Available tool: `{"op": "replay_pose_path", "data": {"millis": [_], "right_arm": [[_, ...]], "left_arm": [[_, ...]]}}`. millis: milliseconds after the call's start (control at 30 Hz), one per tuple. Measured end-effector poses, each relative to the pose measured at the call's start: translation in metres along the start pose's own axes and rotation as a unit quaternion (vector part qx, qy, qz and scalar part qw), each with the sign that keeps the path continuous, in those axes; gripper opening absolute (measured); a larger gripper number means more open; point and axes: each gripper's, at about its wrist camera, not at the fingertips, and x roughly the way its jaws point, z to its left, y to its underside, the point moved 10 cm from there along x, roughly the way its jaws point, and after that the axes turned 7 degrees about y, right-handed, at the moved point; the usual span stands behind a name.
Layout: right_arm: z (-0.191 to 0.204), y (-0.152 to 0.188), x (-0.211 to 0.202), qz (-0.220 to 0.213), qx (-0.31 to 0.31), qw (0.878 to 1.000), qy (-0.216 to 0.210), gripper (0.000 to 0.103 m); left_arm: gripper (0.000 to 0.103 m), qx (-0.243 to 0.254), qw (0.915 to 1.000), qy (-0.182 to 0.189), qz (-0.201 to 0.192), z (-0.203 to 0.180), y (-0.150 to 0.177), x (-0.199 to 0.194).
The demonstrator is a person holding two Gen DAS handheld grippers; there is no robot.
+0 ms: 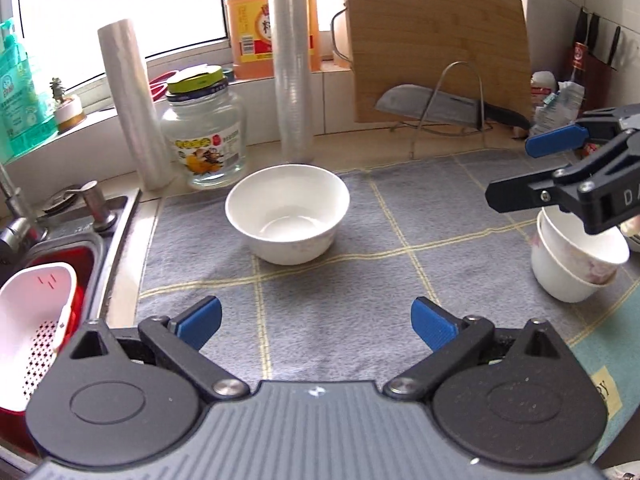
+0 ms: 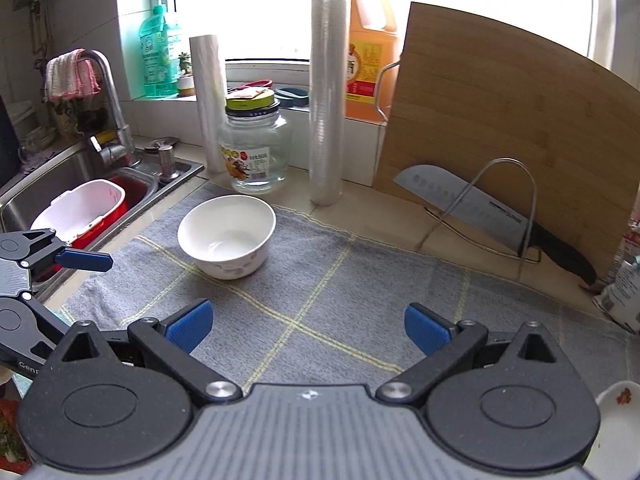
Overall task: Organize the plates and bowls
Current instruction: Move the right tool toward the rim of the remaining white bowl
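A white bowl (image 1: 287,213) stands upright on the grey checked mat (image 1: 360,280), straight ahead of my left gripper (image 1: 316,322), which is open and empty. The bowl also shows in the right wrist view (image 2: 227,235), ahead and to the left of my right gripper (image 2: 307,326), also open and empty. Two stacked white bowls (image 1: 576,260) sit at the mat's right edge, partly behind my right gripper, which shows in the left wrist view (image 1: 520,172). My left gripper shows at the left edge of the right wrist view (image 2: 60,258). A small dish rim (image 2: 614,428) shows at bottom right.
A glass jar (image 1: 204,140), two plastic-wrap rolls (image 1: 294,60) and an oil jug (image 1: 248,20) stand behind the mat. A cutting board (image 2: 512,132) and a cleaver (image 2: 480,212) lean in a wire rack at the right. The sink (image 2: 60,184) with a white basket (image 2: 80,208) lies left.
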Motion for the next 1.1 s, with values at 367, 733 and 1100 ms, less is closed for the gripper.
{"op": "replay_pose_path", "data": {"millis": [367, 733, 1100], "right_arm": [[0.018, -0.019, 0.033, 0.007, -0.017, 0.999, -0.031, 0.103], [0.031, -0.037, 0.079, 0.047, -0.003, 0.998, -0.033, 0.103], [0.057, -0.055, 0.136, 0.076, -0.018, 0.996, -0.049, 0.1]], "left_arm": [[0.1, 0.013, 0.9995, -0.028, 0.006, 0.017, -0.007, 0.029], [0.1, 0.039, 0.9992, 0.002, 0.006, 0.045, -0.016, 0.08], [0.1, 0.055, 0.9978, 0.037, -0.002, 0.049, -0.023, 0.097]]}}
